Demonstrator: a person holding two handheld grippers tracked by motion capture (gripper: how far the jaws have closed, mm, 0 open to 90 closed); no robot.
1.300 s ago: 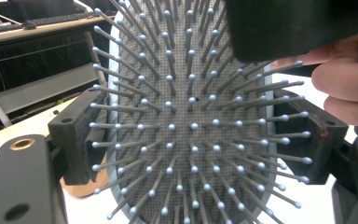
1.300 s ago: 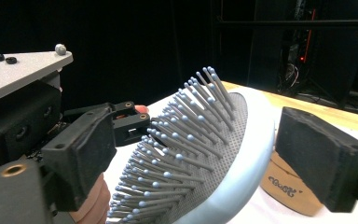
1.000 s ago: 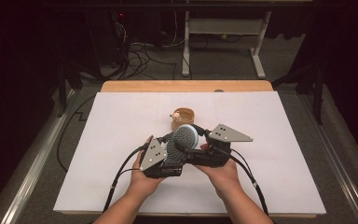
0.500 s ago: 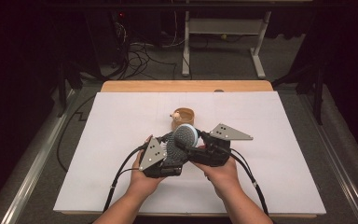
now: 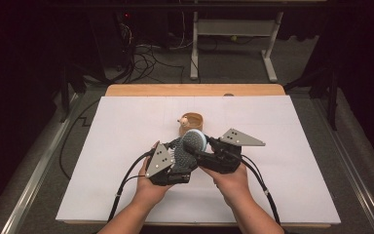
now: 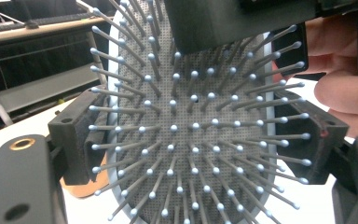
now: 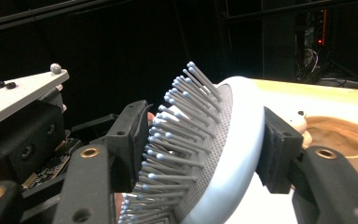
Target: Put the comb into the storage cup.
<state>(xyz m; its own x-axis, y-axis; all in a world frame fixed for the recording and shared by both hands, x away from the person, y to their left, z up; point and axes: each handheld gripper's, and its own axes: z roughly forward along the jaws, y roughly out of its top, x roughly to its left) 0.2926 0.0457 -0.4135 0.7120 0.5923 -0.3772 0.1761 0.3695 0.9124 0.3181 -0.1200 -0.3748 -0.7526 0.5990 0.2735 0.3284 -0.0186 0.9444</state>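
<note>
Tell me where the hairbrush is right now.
In the high view the hairbrush is held up between both grippers near the middle of the white table, just in front of the small wooden bowl.

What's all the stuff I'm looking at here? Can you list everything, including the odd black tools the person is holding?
Hairbrush: one, pale blue with grey ball-tipped bristles, held up above the middle of the table between both tools.
Bowl: one, light brown wood, on the white sheet just beyond the brush.
Small figure: one, pale and rounded, at the bowl's left rim; too small to identify.
White sheet: one, covering most of the table.
Table: one, light wood, its edge showing at the far side.
Desk frame: one, white, on the floor beyond the table.
Cables: several, black, on the floor behind.
Left gripper: one, black, jaws on the brush head's edges.
Right gripper: one, black, jaws across the bristles and the back.
Hands: two, holding the grippers.
</note>
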